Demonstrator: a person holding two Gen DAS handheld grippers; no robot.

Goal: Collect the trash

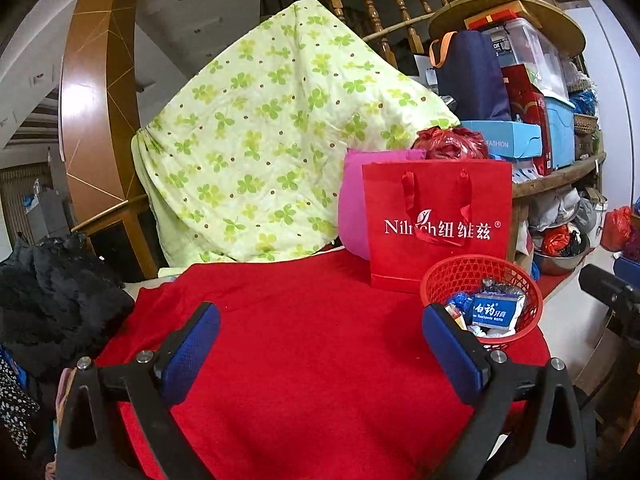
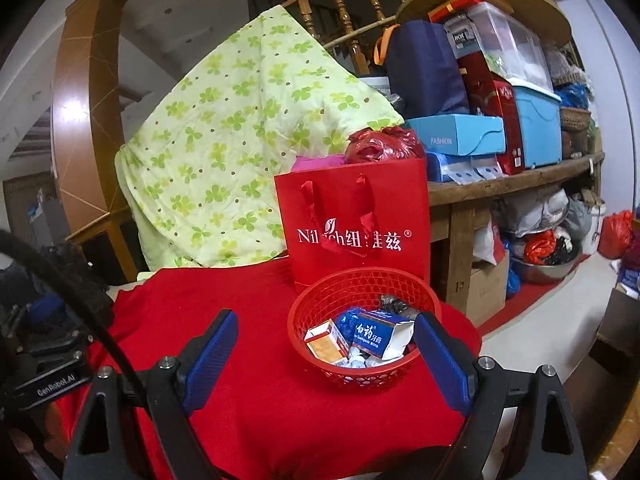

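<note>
A red plastic basket [image 2: 320, 308] stands on a red cloth [image 2: 260, 380], also in the left wrist view [image 1: 448, 276]. It holds trash: a crumpled blue-and-white toothpaste box [image 2: 380, 332] [image 1: 494, 310], a small orange-and-white box [image 2: 326, 344], a blue wrapper [image 2: 346, 318] and small bits. My right gripper [image 2: 326, 336] is open and empty, its fingertips on either side of the basket's near half. My left gripper [image 1: 322, 326] is open and empty over bare red cloth [image 1: 312, 340], left of the basket.
A red paper gift bag [image 2: 356, 216] stands right behind the basket, with a pink cushion [image 1: 352, 208] and a red plastic bag [image 2: 380, 144] behind it. A green clover quilt [image 2: 224, 136] hangs at back left. Cluttered wooden shelves [image 2: 516, 176] stand at right. Dark clothes [image 1: 52, 300] lie left.
</note>
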